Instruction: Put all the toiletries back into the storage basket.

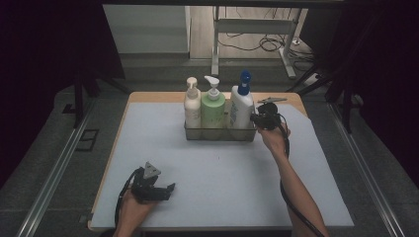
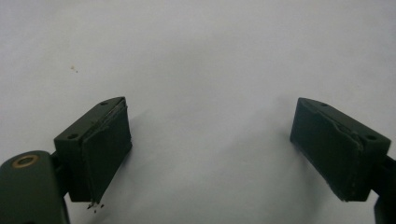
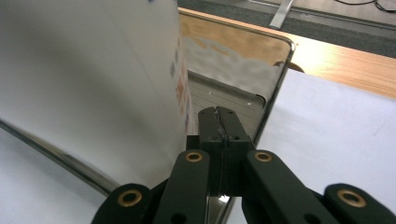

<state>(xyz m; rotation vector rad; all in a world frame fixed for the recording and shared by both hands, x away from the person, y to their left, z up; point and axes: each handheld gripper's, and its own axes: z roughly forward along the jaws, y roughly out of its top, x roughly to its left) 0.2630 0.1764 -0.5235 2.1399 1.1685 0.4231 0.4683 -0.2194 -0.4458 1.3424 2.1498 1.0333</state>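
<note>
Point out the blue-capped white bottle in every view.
High view: blue-capped bottle, rightmost in the clear tray.
Right gripper view: its white side, upper left.
Left gripper view: pale mat under the open left tool.
Shared landmark: the pale mat.

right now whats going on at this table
A person works with a gripper in each hand. The right gripper is shut, its jaws pressed together at the right end of a clear tray that holds three pump bottles, right beside the white bottle with the blue pump. The left gripper rests open on the white mat, holding nothing.
</note>
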